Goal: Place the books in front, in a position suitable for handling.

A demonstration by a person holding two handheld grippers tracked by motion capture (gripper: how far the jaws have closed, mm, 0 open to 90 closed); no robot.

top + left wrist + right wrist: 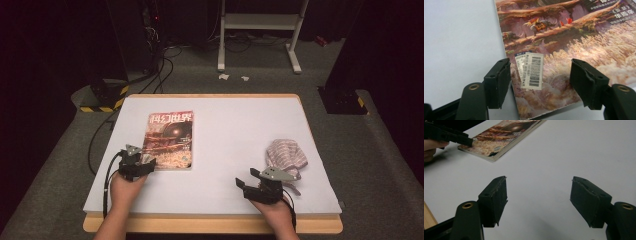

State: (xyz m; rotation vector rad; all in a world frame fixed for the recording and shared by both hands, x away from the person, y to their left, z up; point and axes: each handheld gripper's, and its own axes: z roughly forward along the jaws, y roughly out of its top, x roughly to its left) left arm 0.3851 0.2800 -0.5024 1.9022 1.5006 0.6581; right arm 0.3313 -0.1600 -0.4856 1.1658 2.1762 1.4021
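On the left half of the white tabletop (230, 150) lies the magazine (170, 140), flat and closed, cover up, its near edge toward the person. Left gripper (136, 165) hovers at the magazine's near left corner, jaws wide, straddling the white barcode sticker (532, 71) without gripping; whether either jaw touches the cover cannot be told. Open tabletop surrounds the magazine on the far side and to the right. Right gripper (252, 186), jaws wide and holding nothing, sits over bare surface near the front edge, just beside a crumpled striped cloth (285, 154), well apart from the magazine.
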